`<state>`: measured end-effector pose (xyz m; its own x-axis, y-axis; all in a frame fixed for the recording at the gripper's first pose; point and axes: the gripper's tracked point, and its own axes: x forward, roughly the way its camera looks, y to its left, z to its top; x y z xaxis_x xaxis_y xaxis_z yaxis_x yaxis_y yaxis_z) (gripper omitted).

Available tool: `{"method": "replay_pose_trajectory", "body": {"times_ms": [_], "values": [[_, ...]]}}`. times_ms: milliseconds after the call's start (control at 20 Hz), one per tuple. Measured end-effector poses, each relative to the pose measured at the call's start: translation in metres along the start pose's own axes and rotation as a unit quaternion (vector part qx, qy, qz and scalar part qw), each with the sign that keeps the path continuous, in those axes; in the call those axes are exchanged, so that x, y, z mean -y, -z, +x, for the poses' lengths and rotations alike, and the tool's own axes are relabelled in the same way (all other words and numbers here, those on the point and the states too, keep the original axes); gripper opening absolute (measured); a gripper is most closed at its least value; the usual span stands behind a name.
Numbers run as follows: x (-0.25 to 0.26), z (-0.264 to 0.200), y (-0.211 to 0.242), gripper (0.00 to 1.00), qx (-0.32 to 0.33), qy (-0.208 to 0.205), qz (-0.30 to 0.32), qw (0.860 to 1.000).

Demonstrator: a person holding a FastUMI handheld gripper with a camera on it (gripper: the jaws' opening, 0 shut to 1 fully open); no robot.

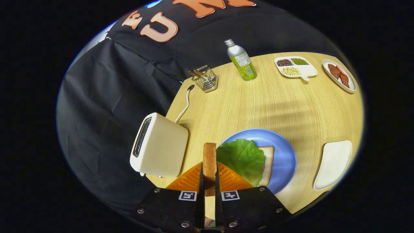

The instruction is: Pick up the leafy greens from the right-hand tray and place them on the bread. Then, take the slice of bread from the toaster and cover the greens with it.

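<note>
We see the gripper (209, 181) w/ both fingers clamped on a slice of bread (209, 165), held edge-on and upright between them. Just ahead and right of the fingers sits a blue plate (284, 155) w/ another bread slice (267, 161) on it, and the leafy greens (242, 160) lie on top of that slice, covering most of it. Left of the fingers stands the cream toaster (160, 145), its slot facing the booth wall, white cord (185, 106) running back along the table edge. Right of the plate is an empty white tray (333, 165).

Surface: a light wood-grain table (258, 103), w/ soft shadows across the middle. Farther back we've got a wire basket (207, 79) holding utensils, a green-labelled bottle (241, 61) w/ silver cap, a divided white dish (295, 67) w/ beans in three sections, and a small oval dish (339, 76) w/ reddish pieces. Black cloth (106, 90) hangs behind and left of the table, creased in folds.
</note>
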<state>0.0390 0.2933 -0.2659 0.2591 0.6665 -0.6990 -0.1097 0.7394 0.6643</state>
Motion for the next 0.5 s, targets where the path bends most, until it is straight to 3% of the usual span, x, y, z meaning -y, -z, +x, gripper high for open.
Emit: {"method": "replay_pose_trajectory", "body": {"times_ms": [500], "values": [[0.049,0.004,0.009,0.13,0.008,0.018,-0.002,1.000]]}}
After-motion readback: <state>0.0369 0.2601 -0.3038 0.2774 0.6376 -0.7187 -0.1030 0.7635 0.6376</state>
